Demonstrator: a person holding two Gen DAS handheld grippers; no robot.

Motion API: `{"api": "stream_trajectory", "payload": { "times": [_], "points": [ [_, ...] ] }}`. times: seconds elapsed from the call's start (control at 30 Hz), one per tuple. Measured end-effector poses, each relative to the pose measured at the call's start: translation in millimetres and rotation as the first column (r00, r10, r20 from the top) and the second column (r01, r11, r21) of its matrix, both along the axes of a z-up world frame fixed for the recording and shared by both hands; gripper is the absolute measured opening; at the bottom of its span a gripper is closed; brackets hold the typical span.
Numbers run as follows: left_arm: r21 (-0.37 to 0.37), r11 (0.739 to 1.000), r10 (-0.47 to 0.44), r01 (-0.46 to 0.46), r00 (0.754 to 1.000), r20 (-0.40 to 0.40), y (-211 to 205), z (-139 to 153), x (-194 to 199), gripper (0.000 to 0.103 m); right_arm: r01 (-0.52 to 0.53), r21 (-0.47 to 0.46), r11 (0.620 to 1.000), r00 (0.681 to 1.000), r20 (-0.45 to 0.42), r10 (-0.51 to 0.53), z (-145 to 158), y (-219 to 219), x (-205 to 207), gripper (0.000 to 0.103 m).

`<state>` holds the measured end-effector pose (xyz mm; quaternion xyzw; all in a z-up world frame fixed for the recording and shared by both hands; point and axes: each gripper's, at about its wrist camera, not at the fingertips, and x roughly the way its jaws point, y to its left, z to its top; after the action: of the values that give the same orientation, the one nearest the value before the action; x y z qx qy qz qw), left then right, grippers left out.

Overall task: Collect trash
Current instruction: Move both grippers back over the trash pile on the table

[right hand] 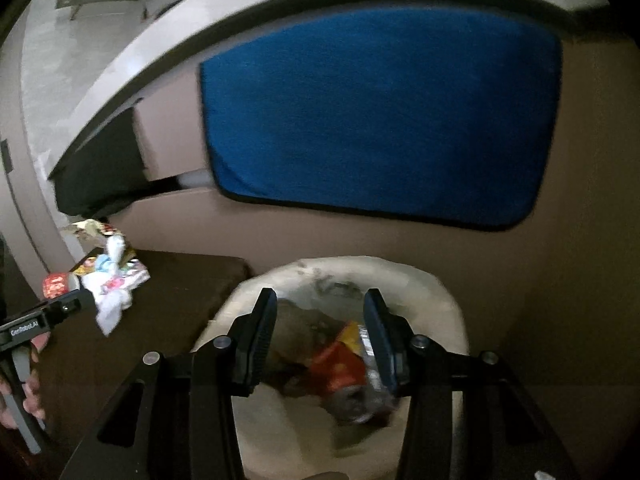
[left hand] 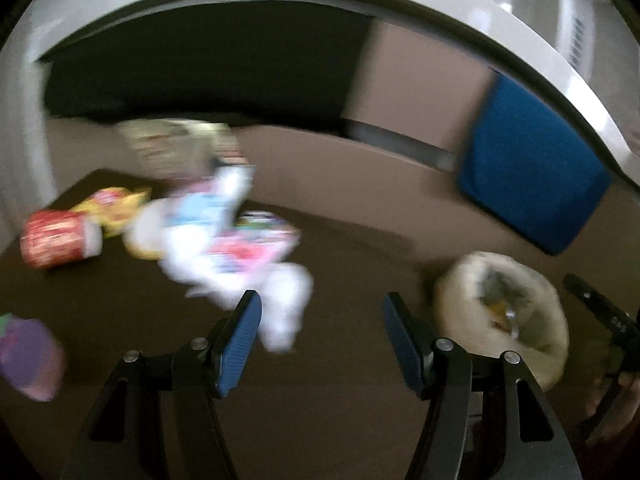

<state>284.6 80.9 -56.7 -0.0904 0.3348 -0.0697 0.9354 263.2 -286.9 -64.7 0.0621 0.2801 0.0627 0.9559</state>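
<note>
Hovering wide open and empty, the right gripper (right hand: 320, 340) hangs over the cream bin (right hand: 448, 300), where a red wrapper (right hand: 340, 368) lies. Left gripper (left hand: 322, 340), equally open and empty, faces the wrapper pile (left hand: 224, 240) at far left on the dark table (left hand: 340, 420); it looks light, crinkly and slippery, so pinch a bunched fold.

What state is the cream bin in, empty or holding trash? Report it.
Holding trash: the right wrist view shows a red and yellow wrapper lying inside the cream bin, below the open right tongs.
</note>
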Motion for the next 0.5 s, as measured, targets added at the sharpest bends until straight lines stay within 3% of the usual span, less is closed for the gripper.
{"api": "stream_trajectory", "payload": {
  "times": [0.2, 0.33, 0.43, 0.5],
  "points": [
    [-0.017, 0.975, 0.219, -0.22, 0.975, -0.024, 126.1, -6.5, -30.5, 0.063, -0.123, 0.016, 0.992, 0.992, -0.017, 0.123, 0.1, 55.6, 7.6, 0.043],
    [-0.063, 0.96, 0.273, -0.274, 0.962, -0.023, 182.4, -15.2, -51.2, 0.063, -0.206, 0.01, 0.979, 0.978, -0.025, 0.206, -0.4, 97.5, 10.6, 0.043],
    [-0.099, 0.937, 0.334, -0.336, 0.942, -0.035, 222.0, -24.8, -66.9, 0.063, -0.263, 0.005, 0.965, 0.964, -0.041, 0.263, -2.6, 129.3, 12.2, 0.043],
    [-0.147, 0.905, 0.391, -0.398, 0.917, -0.079, 246.9, -35.2, -73.4, 0.063, -0.301, -0.005, 0.953, 0.952, -0.057, 0.301, -4.3, 151.7, 13.7, 0.043]
  ]
}}
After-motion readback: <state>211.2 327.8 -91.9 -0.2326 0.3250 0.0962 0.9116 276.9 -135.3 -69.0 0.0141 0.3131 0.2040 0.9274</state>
